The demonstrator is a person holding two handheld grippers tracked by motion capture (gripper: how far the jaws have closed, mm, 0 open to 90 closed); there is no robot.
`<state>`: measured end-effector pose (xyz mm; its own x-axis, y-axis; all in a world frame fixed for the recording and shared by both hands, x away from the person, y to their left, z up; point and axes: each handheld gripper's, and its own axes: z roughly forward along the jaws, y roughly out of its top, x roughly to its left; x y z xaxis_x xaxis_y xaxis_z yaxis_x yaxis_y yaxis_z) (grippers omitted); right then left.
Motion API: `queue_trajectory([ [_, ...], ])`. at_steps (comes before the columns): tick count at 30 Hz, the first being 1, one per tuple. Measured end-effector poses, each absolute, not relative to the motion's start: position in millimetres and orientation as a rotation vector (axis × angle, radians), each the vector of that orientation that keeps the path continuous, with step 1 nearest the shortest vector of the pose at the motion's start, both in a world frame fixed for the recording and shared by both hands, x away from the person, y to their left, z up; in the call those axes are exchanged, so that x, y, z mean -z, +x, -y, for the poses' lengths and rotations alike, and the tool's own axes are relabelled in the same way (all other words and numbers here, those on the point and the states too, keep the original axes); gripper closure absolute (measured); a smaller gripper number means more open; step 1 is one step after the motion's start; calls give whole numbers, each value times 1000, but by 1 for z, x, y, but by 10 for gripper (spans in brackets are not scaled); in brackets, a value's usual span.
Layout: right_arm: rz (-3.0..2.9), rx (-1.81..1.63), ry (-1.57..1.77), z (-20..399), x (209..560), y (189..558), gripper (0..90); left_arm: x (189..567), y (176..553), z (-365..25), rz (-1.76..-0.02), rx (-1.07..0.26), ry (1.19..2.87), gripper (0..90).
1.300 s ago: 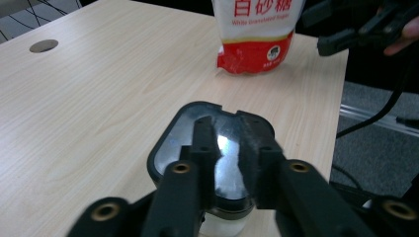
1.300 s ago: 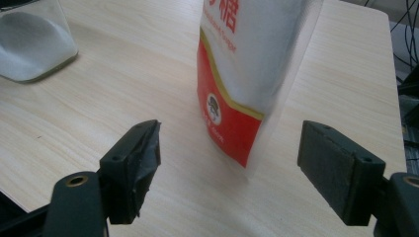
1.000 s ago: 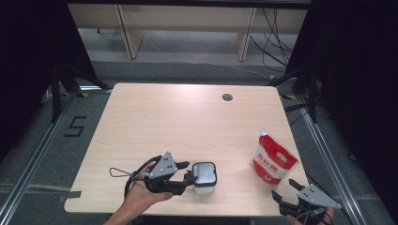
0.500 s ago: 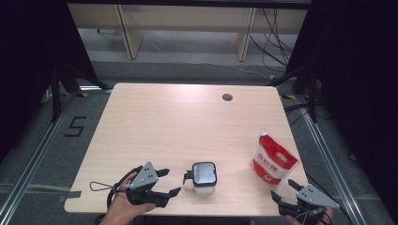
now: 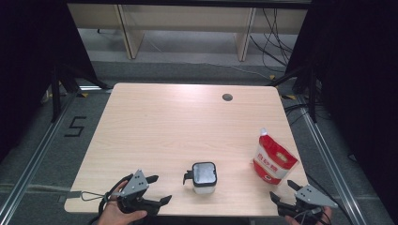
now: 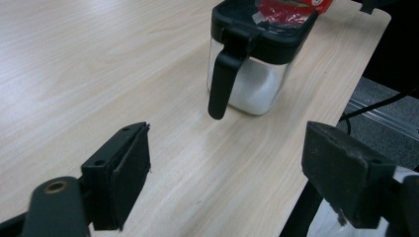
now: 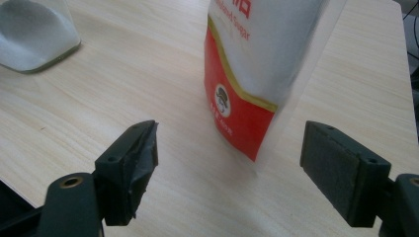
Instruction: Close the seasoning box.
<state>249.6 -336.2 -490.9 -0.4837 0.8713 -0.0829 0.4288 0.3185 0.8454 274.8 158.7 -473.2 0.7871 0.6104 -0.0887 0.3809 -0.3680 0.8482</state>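
Observation:
A clear jar (image 5: 204,177) with a black lid and a black handle stands near the table's front edge, white powder inside (image 6: 249,54). My left gripper (image 5: 157,190) sits to its left, apart from it; its jaws have just been opening and stand open with nothing between them (image 6: 225,173). A red and white sugar pouch (image 5: 273,158) stands upright at the front right. My right gripper (image 5: 284,191) is just in front of the pouch (image 7: 257,74), open, its pads (image 7: 131,170) clear of it.
The light wooden table (image 5: 178,122) has a round cable hole (image 5: 227,97) near its far edge. The front edge lies right under both hands. Cables and shelf legs are on the floor beyond the table.
My left gripper has let go of the jar's handle, opened, and drawn back to the left and toward the front edge. The jar, the pouch and my right gripper have stayed put.

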Motion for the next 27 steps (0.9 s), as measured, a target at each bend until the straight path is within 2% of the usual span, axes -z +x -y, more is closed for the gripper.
queue_trajectory([
  [8, -2085, -1066, 1180, 335, 492, 249, 202, 484, 268, -166, -778, -253, 1981, 155],
  [27, -2078, -1063, 1217, 335, 494, 249, 189, 484, 269, -167, -791, -281, 1969, 155],
])
